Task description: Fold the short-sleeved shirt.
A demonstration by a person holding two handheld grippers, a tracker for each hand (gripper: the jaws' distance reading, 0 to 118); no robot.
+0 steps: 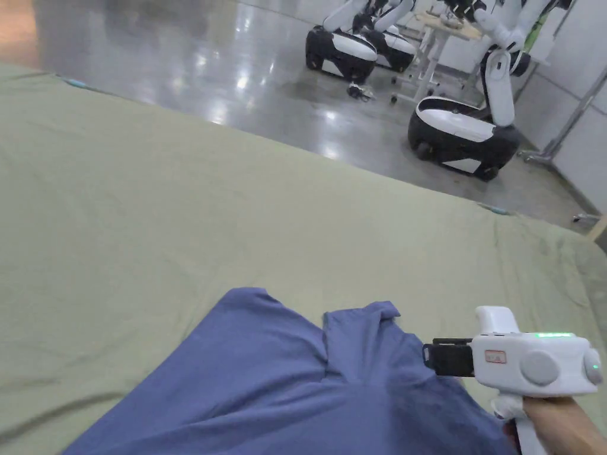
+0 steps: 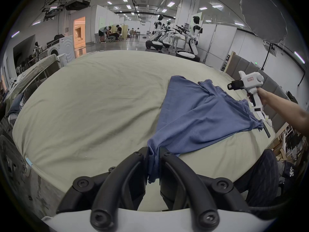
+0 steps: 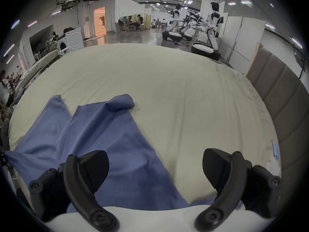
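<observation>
- Shirt is blue, lying rumpled on the pale green sheet, close to the near edge.
- Left gripper has both jaws pinched tight on a bunched corner of it.
- Right gripper has its jaws wide apart, nothing between them, hovering over the shirt's right side.
- White wheeled robots parked on the shiny floor past the bed.

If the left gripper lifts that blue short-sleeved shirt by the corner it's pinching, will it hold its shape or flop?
Probably flop: the blue short-sleeved shirt bunches into folds where the left gripper pinches it. It looks thin and light, creasing softly on the pale green bed sheet, so it would likely drag rather than slide flat.
</observation>
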